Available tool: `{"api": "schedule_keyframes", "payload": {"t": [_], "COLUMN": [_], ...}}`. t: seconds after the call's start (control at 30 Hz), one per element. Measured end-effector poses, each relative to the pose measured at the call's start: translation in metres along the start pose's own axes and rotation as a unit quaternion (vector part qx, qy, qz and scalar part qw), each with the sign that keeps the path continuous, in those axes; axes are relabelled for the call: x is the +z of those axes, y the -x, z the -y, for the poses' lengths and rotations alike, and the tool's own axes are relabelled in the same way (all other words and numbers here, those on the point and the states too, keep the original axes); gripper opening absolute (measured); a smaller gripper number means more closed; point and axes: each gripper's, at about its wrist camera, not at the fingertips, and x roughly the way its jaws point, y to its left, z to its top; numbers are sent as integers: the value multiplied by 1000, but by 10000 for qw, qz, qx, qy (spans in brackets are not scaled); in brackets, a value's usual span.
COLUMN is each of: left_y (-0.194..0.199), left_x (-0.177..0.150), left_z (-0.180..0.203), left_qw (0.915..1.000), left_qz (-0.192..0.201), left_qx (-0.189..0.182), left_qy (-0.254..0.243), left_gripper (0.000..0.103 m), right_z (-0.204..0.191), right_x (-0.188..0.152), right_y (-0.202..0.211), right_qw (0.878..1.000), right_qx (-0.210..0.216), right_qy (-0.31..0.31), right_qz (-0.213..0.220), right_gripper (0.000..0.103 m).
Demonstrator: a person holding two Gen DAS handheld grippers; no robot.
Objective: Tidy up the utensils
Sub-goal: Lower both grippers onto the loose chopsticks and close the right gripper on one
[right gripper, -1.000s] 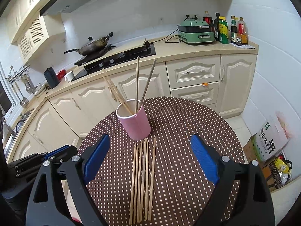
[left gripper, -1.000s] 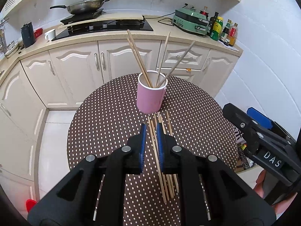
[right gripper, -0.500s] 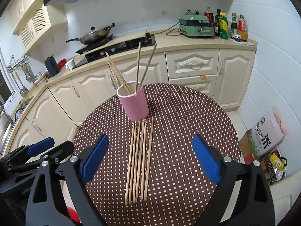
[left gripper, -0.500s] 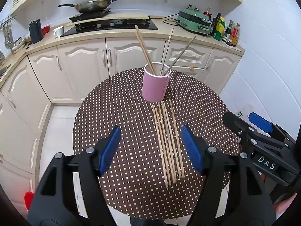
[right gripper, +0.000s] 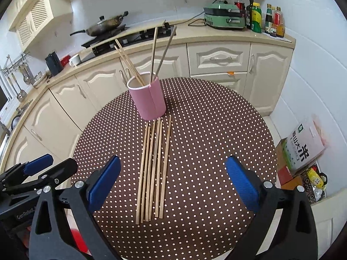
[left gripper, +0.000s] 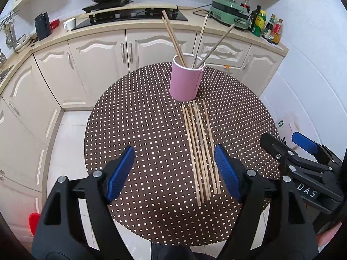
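The chopsticks (right gripper: 153, 169) lie side by side mid-table (right gripper: 216, 130), just before the pink cup (right gripper: 148, 96), probably for easy picking. Both grippers' jaws, left (left gripper: 174, 173) and right (right gripper: 172, 181), are opening, holding nothing.

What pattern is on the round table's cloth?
Brown with small white dots, clearest in the right wrist view.

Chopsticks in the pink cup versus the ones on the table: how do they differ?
Chopsticks in the pink cup stand leaning against its rim, splayed apart; the chopsticks on the table lie flat, nearly parallel, bunched together. The cup holds four; more lie on the table. Most in both sets look wooden.
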Motion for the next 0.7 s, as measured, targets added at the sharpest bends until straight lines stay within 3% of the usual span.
{"api": "schedule_keyframes", "payload": {"t": [0.57,0.7], "left_y": [-71,-93], "left_x": [4,9], "left_z": [-11,-12], "left_qw": [9976,9961], "left_qz": [-684,-875], "left_qx": [-23,-37], "left_qy": [80,94], "left_gripper": [75,75], "right_z": [6,10], "right_x": [-4,-3], "right_y": [-74,-104], "right_qw": [9964,9928], "right_qx": [-359,-438], "right_qy": [-3,-65], "right_qz": [-769,-1114], "right_gripper": [94,94]}}
